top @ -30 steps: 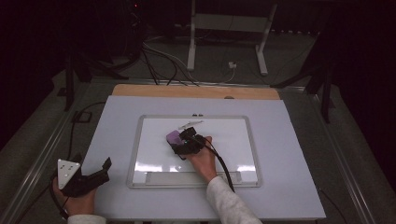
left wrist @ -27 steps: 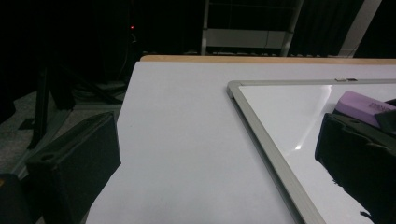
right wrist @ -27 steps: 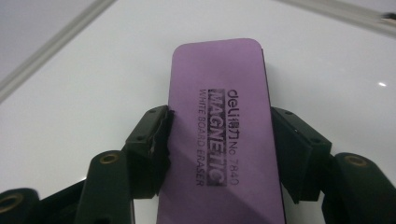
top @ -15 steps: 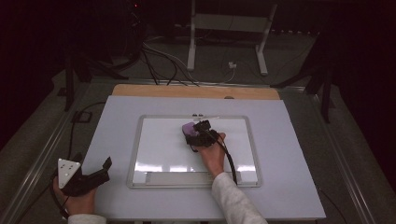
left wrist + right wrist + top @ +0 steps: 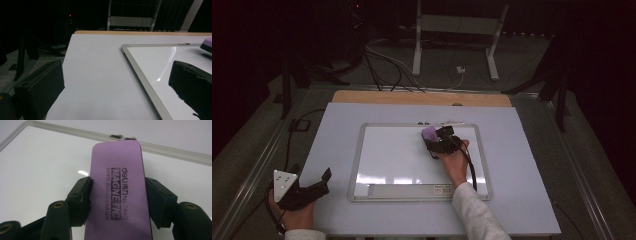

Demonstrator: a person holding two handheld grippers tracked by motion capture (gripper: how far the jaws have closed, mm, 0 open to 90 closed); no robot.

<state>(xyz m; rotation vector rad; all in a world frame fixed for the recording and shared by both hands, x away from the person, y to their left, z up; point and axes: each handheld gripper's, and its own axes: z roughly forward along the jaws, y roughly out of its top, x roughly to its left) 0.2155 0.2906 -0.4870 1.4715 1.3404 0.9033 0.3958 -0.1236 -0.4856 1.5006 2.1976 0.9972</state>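
Note:
A purple whiteboard eraser (image 5: 118, 192) with black lettering lies on the whiteboard (image 5: 392, 160), clamped at its long sides by my right gripper (image 5: 117, 195). From above, the eraser (image 5: 429, 133) and right gripper (image 5: 438, 141) sit near the board's upper right corner, just below its top frame. My left gripper (image 5: 319, 182) rests at the table's front left, off the board, its jaws wide apart with nothing between them. In the left gripper view the left gripper (image 5: 117, 82) points across the white table toward the whiteboard's (image 5: 155, 60) left frame edge, and the eraser (image 5: 207, 44) shows at the far right.
The whiteboard lies on a white table cover (image 5: 337, 130) with a wooden strip (image 5: 412, 97) along the far edge. Beyond the table are cables (image 5: 382, 60) and a metal stand (image 5: 457, 30) on a dark floor. The right gripper's cable (image 5: 469, 167) trails over the person's wrist.
My right gripper has slid the eraser across the whiteboard to the right and away from the person, toward the top frame. The left gripper has stayed put.

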